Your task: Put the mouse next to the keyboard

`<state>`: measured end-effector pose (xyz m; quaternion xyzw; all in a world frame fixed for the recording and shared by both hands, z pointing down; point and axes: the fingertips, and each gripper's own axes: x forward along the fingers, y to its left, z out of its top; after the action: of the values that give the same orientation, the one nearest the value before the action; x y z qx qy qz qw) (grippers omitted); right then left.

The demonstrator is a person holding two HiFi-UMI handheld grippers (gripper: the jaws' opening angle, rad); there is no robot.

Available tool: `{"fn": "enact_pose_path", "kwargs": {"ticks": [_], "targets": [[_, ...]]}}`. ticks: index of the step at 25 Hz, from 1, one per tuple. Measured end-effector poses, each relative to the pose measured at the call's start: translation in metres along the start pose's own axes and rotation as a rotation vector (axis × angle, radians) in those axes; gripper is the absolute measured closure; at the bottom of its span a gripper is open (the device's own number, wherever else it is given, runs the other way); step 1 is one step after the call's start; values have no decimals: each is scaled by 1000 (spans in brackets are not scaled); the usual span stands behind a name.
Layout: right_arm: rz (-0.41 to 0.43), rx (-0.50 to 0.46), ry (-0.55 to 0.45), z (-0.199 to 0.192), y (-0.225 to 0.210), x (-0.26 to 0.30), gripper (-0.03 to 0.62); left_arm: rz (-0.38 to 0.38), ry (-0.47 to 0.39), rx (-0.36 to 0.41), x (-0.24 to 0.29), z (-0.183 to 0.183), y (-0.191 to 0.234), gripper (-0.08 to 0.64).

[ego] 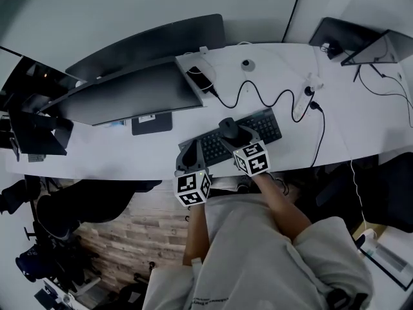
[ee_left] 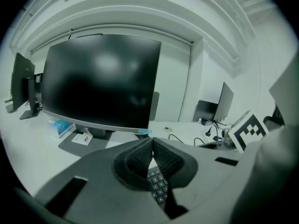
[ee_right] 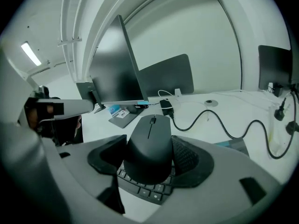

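Mouse (ee_right: pixel 149 146) was pinched in the right hand-held gripper (ee_right: pixel 150 164), with the keyboard (ee_right: pixel 142 186) lying just beneath its jaws. The left hand-held gripper (ee_left: pixel 152 148) had its jaws pressed together on nothing.

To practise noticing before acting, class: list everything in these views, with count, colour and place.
desk: one, white, curved, across the head view
monitor: one large, dark, behind the keyboard; more dark screens behind it and at both desk ends
keyboard: one, black, at the desk's near edge
mouse: one, black, over the keyboard
cable: one, black, snaking behind the keyboard
left gripper: one, grey, shut and empty, over the keyboard's left end
right gripper: one, grey, closed on the mouse
arms: two, behind the grippers
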<state>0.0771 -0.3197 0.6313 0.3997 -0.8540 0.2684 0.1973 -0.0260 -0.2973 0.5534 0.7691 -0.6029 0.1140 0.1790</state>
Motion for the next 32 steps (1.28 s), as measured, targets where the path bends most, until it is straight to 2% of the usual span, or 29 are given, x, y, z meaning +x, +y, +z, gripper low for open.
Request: {"fn": "enact_pose_path", "kwargs": {"ticks": [19,32], "targets": [[-164,41,-36,-18,-92,-57,290,-131,9,89,29,7,-80,537],[-347,136,-36,-46,-164,-98,290,-203,2,113,38,10,-106,537]]}}
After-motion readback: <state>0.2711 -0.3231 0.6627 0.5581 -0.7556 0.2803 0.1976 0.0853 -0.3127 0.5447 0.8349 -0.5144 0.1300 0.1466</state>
